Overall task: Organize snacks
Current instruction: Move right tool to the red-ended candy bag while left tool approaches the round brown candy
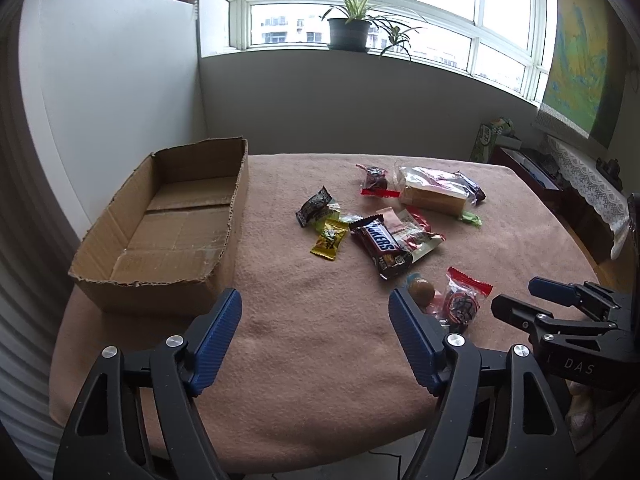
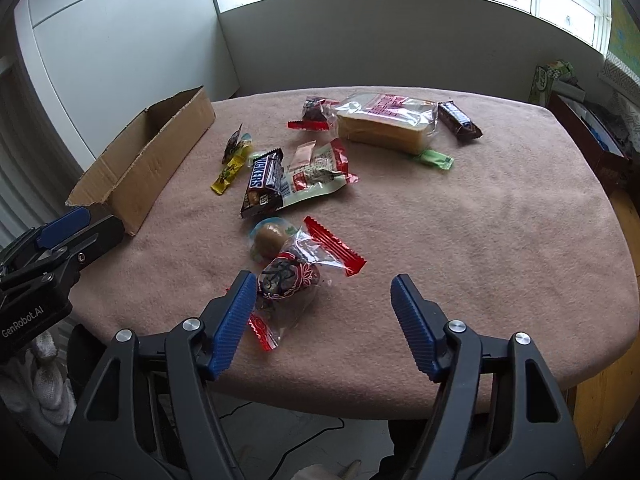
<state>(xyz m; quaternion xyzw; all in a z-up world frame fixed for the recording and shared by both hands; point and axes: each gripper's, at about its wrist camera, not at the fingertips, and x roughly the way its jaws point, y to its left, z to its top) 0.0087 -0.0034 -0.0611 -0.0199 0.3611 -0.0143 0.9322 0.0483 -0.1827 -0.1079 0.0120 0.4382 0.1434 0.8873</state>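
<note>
Several wrapped snacks lie scattered on a pink cloth-covered table (image 1: 320,340). A Snickers bar (image 1: 384,246) (image 2: 264,182) sits mid-table, a yellow candy (image 1: 329,239) to its left, a bagged bread loaf (image 1: 434,192) (image 2: 386,122) at the back. An empty cardboard box (image 1: 168,228) (image 2: 148,160) stands at the left. My left gripper (image 1: 314,304) is open over bare cloth beside the box. My right gripper (image 2: 324,292) is open just above a clear red-ended packet (image 2: 292,276); its left pad is next to the packet, not pressing it.
A round brown sweet (image 2: 270,236) lies beside the red-ended packet. A dark chocolate bar (image 2: 460,120) and a green candy (image 2: 436,159) lie near the loaf. A white cabinet (image 1: 108,92) stands behind the box; a potted plant (image 1: 350,28) is on the windowsill.
</note>
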